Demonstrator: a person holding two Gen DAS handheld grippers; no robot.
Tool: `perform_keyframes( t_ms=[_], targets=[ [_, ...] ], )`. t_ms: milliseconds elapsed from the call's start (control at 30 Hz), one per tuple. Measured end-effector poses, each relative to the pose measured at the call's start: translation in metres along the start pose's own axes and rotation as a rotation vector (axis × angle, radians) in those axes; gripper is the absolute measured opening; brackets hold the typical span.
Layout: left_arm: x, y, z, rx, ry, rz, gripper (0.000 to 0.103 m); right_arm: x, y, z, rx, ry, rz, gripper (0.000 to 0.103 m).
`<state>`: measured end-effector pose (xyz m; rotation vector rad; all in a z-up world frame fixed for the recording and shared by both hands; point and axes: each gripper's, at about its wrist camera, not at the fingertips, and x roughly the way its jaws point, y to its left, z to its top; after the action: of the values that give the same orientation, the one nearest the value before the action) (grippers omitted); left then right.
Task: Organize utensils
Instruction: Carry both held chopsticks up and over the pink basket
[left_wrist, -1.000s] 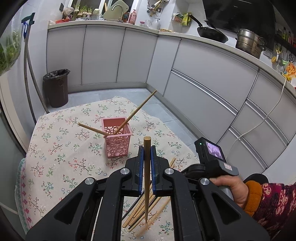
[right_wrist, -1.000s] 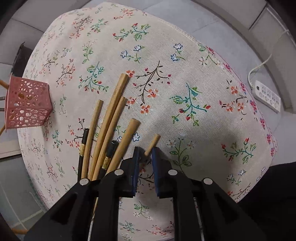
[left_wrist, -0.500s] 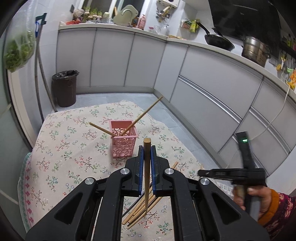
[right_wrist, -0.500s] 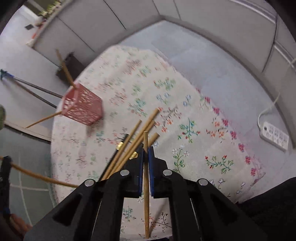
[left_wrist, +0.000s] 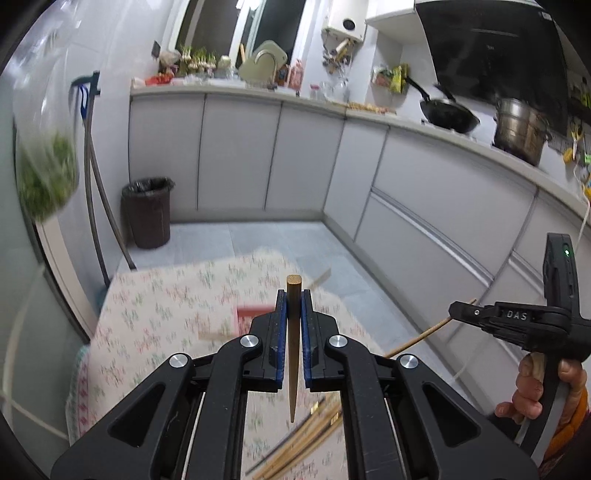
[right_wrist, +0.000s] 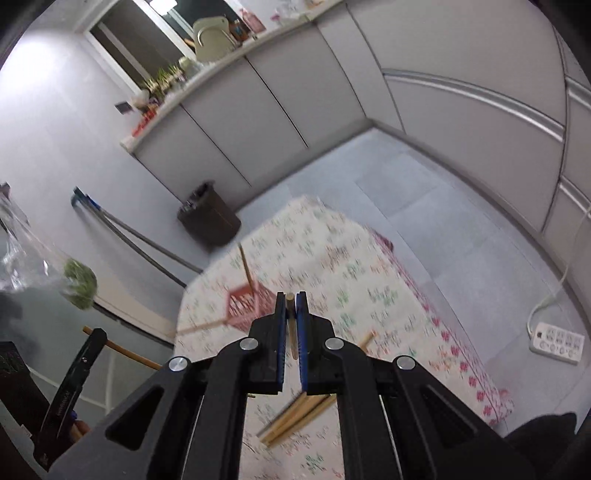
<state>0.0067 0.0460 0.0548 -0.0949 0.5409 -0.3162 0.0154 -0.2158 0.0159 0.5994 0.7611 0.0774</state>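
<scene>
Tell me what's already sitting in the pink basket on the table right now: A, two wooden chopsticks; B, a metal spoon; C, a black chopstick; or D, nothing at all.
A: in the right wrist view two wooden chopsticks stick out of the pink basket, one leaning up and one jutting toward the lower left; no spoon or black chopstick shows in it.

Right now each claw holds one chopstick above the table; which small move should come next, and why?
Probably carry the left claw forward toward the pink basket and lower its chopstick in. Both claws are shut on a stick, the basket already holds two, and more lie loose on the tablecloth. The right claw can follow.
</scene>
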Motion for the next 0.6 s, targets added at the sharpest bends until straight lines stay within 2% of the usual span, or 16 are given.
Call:
perform_keyframes(
  t_ms=[233, 333, 500, 600],
  targets=[
    [0.015, 0.008, 0.057, -0.043, -0.105, 0.058, 0.006, -0.008, 0.026, 0.049, 0.008, -0.053, 0.072, 0.005],
    [0.033, 0.014, 0.070, -0.061, -0.126, 0.100, 0.006, -0.004, 0.036, 0.062, -0.006, -0.058, 0.088, 0.006],
    [0.076, 0.025, 0.065, -0.096, -0.110, 0.142, 0.007, 0.010, 0.051, 0.069, -0.042, -0.055, 0.091, 0.006],
    [0.106, 0.036, 0.049, -0.120, -0.050, 0.183, 0.011, 0.026, 0.057, 0.067, -0.060, -0.036, 0.085, 0.006]
  ],
)
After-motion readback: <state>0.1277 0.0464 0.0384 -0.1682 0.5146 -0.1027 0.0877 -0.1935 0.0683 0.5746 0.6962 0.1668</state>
